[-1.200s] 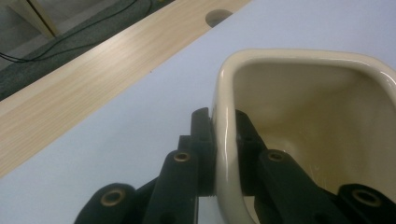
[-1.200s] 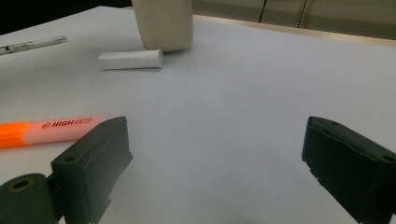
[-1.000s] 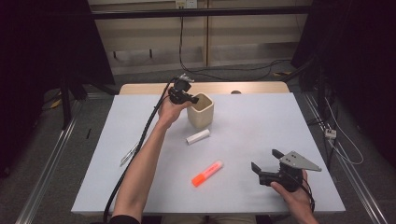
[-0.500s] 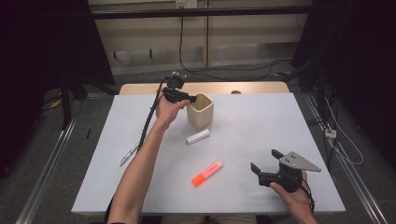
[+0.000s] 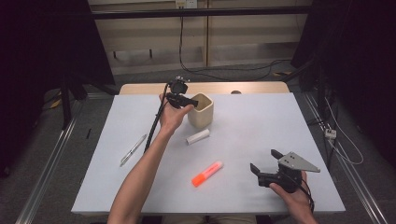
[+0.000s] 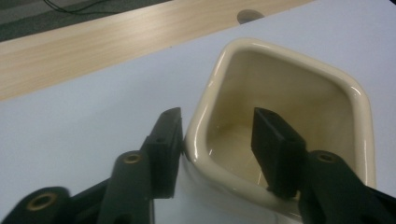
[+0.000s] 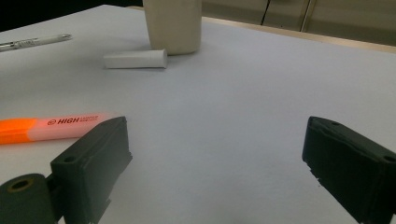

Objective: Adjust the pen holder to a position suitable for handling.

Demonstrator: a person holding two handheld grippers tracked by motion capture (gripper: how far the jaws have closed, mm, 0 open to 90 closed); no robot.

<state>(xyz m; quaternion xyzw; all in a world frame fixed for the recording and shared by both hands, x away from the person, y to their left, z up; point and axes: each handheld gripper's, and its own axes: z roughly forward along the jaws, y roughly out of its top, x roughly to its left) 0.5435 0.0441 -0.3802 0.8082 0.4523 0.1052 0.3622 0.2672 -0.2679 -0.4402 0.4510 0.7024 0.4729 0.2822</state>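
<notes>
The left gripper (image 6: pixel 217 140) stands with its jaws parted astride the near wall of the cream cup (image 6: pixel 299 98), one jaw outside against the glazed wall and the other down inside the hollow; it looks placed to pinch that rim, though the jaws do not yet seem pressed home on it. Straddling a wall is the plain way to take a thick, smooth vessel with no handle. In the high view the same gripper (image 5: pixel 183 99) sits just above centre of the frame, at the cup's left edge, the cup (image 5: pixel 201 112) upright near the far end of the white table (image 5: pixel 261 121). Just below the cup lies a white cylinder (image 5: pixel 198 136), apart from it, and lower still, near the middle, an orange highlighter (image 5: pixel 207 173). A pen (image 5: pixel 132 150) lies toward the left edge. At the lower right the right gripper (image 5: pixel 265 164) rests low over the table, jaws wide and holding nothing, probably waiting its turn; its own view shows the highlighter (image 7: pixel 51 127) just beyond its left jaw.
</notes>
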